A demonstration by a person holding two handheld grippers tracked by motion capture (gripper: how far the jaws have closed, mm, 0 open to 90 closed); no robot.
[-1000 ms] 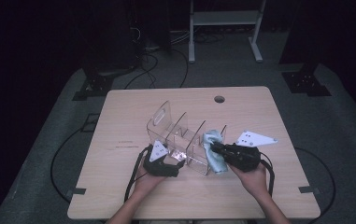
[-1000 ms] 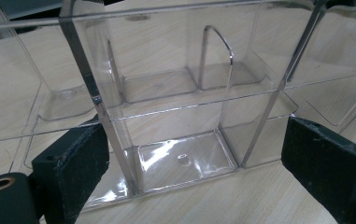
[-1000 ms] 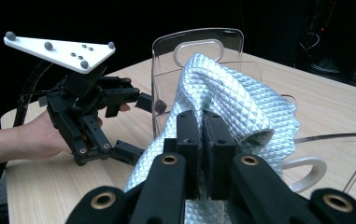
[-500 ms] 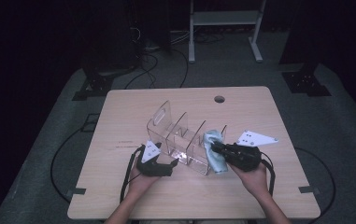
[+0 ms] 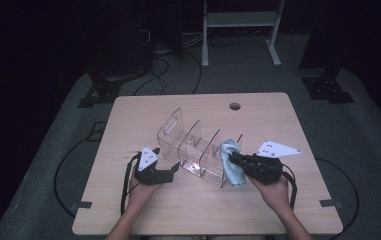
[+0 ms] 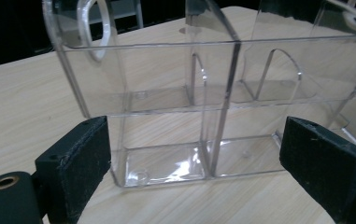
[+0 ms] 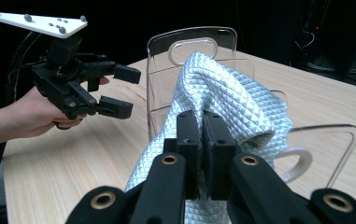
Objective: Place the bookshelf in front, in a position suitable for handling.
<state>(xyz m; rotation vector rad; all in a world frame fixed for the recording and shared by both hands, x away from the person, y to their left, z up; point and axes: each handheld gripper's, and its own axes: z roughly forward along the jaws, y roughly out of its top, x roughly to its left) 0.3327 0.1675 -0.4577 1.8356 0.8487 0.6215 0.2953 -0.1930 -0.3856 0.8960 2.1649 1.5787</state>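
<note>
dim room, lit tabletop, glare on clear plastic.

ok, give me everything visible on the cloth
The cloth is pale blue-white with a quilted diamond weave, soft and crumpled. The right gripper is shut on a bunched fold of it, so it hangs in loose folds instead of lying flat. It sits at the right end of the clear acrylic organizer, draped against the end panel with the handle cutout. In the high view its lower edge reaches down near the wooden table.
</note>
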